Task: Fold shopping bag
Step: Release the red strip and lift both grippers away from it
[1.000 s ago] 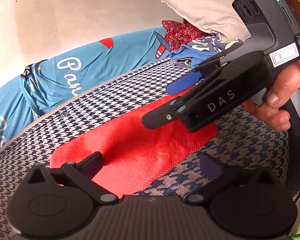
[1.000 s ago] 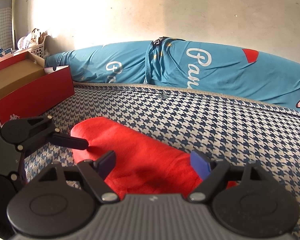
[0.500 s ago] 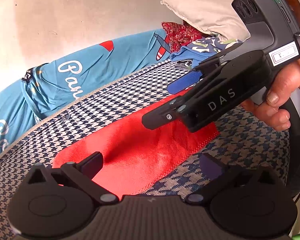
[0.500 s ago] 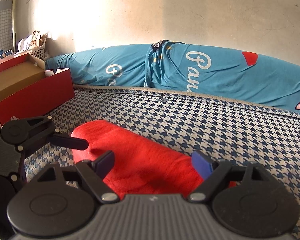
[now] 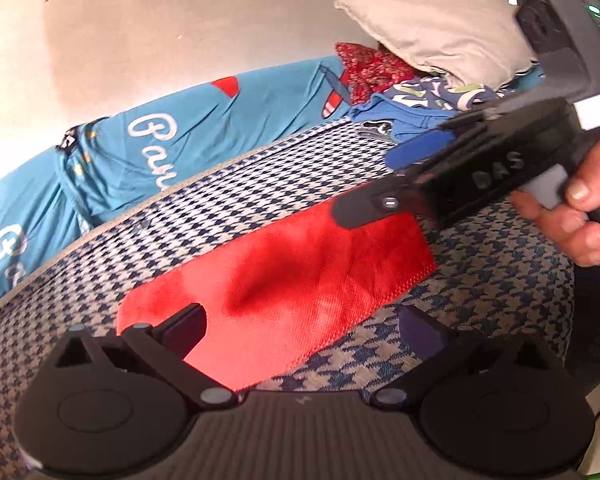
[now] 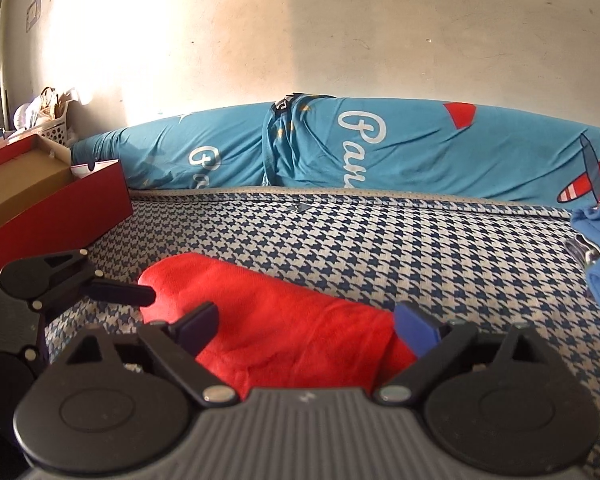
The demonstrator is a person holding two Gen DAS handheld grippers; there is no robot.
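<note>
Item, bedding: a mattress in blue-and-white houndstooth, with a turquoise printed cover bunched along the wall behind it. Item: a red shoebox, open, at the mattress's left end. Item: a grey pillow on a heap of clothes at the other end. Item, the task's thing: a red shopping bag, lying flat on the mattress as a long folded strip (its handles cannot be made out). Item: the right gripper, jaws wide and just been opening, the bag's end lying beneath them ungripped. Item: the left gripper, jaws likewise wide, poised over the opposite end. Step in hand, as judged: a release between folds. Next move calls for pinching one end and carrying it across to the other.
</note>
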